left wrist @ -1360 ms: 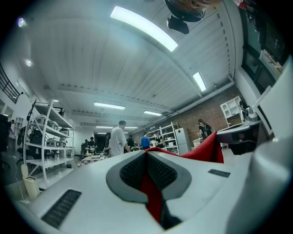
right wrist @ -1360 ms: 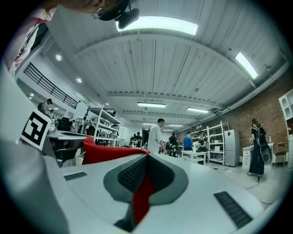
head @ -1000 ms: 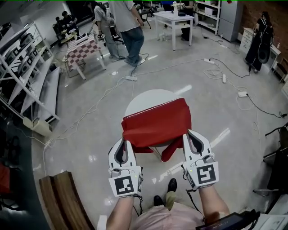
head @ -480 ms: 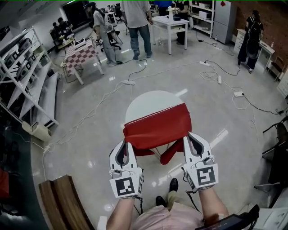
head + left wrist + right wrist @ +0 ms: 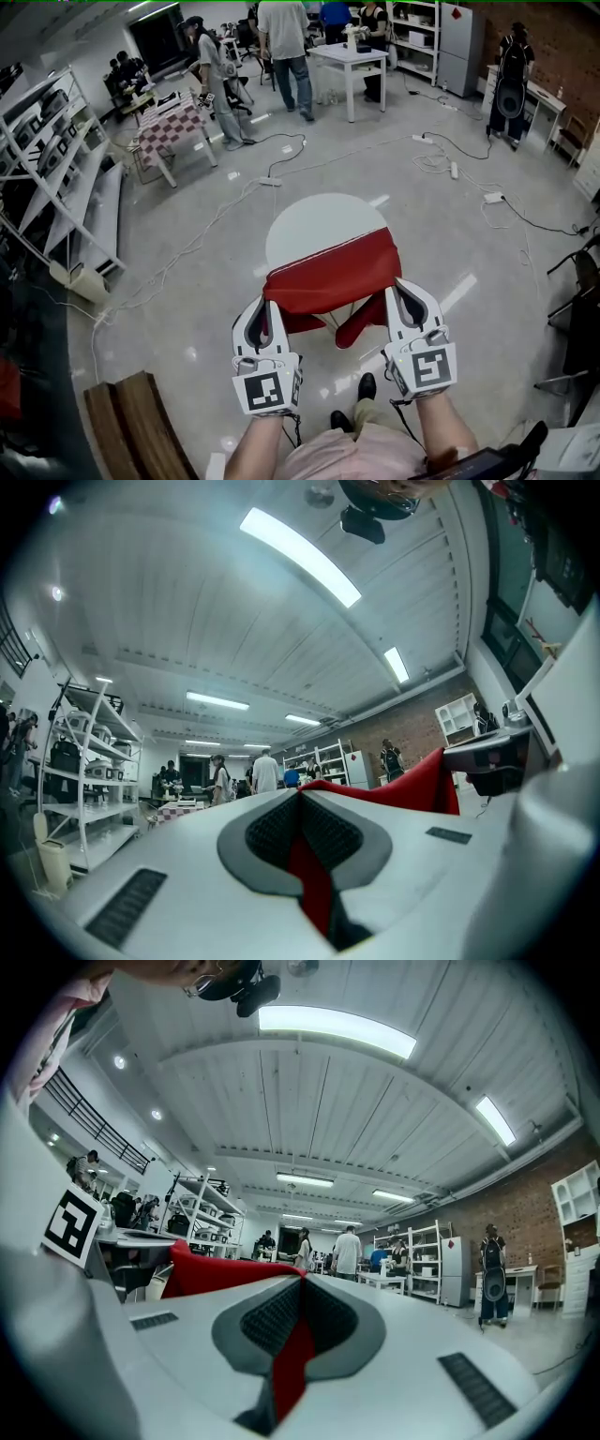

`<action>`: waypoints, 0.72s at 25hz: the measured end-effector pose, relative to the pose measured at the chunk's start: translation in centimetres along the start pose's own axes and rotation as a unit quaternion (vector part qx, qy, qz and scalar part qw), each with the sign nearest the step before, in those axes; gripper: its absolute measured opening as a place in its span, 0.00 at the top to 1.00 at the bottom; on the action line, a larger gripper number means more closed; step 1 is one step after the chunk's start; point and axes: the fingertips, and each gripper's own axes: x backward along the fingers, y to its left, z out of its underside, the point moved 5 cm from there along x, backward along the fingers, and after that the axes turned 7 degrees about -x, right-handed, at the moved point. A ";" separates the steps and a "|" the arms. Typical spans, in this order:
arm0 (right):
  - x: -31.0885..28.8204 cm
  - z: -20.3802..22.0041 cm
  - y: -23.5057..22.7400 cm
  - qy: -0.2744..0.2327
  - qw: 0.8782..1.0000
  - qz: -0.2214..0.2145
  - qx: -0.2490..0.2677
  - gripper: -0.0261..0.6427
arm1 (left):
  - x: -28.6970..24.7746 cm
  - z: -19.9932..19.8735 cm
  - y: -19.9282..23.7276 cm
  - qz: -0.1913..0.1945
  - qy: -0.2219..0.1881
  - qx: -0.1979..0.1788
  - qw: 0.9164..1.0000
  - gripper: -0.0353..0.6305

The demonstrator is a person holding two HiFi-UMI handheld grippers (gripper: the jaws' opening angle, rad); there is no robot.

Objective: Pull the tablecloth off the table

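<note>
The left gripper point(image 5: 268, 307) and right gripper point(image 5: 401, 289) each pinch a near corner of the red tablecloth point(image 5: 330, 272), which covers only the round table's point(image 5: 314, 220) near half; the far half is bare, and the rest must come off

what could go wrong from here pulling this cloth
The left gripper and right gripper each pinch only a thin edge of the red tablecloth, so it may slip free. A fold hangs off the near edge of the round table and might snag underneath.
</note>
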 end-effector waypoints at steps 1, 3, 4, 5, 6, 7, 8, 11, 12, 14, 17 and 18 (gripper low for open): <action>0.4 0.0 0.1 -0.001 1.000 0.001 0.000 0.93 | 0.4 0.0 -0.1 0.001 -0.002 0.000 1.000 0.90; 1.3 0.1 0.3 -0.003 1.000 0.003 0.000 0.93 | 1.2 -0.1 -0.4 0.002 -0.004 0.000 1.000 0.90; 1.7 0.1 0.4 -0.003 1.000 0.004 0.000 0.93 | 1.5 0.0 -0.5 0.003 -0.004 -0.001 1.000 0.90; 2.0 0.2 0.6 -0.003 1.000 0.006 -0.001 0.93 | 1.8 0.0 -0.5 0.005 -0.004 -0.001 1.000 0.90; 2.3 0.3 0.7 -0.003 1.000 0.007 -0.002 0.93 | 2.1 0.1 -0.6 0.007 -0.003 -0.002 1.000 0.90; 2.6 0.4 0.9 -0.002 1.000 0.009 -0.003 0.93 | 2.4 0.2 -0.6 0.009 -0.002 -0.003 1.000 0.90; 3.0 0.5 1.0 -0.001 1.000 0.011 -0.004 0.93 | 2.8 0.2 -0.6 0.011 0.000 -0.003 1.000 0.90; 3.7 0.4 1.5 0.000 1.000 0.016 -0.006 0.93 | 3.6 0.1 -0.5 0.015 0.004 -0.003 1.000 0.90; 3.9 0.4 1.6 0.001 1.000 0.016 -0.005 0.93 | 3.8 0.2 -0.6 0.015 0.005 -0.003 1.000 0.90; 4.4 0.7 1.6 0.003 1.000 0.015 -0.001 0.93 | 4.1 0.3 -0.9 0.017 0.006 -0.003 1.000 0.90; 5.1 0.7 1.2 0.007 1.000 0.015 -0.001 0.93 | 4.6 0.1 -1.7 0.021 0.007 -0.003 1.000 0.90; 5.2 0.5 1.0 0.007 1.000 0.016 -0.003 0.93 | 4.6 -0.1 -1.9 0.022 0.008 -0.003 1.000 0.90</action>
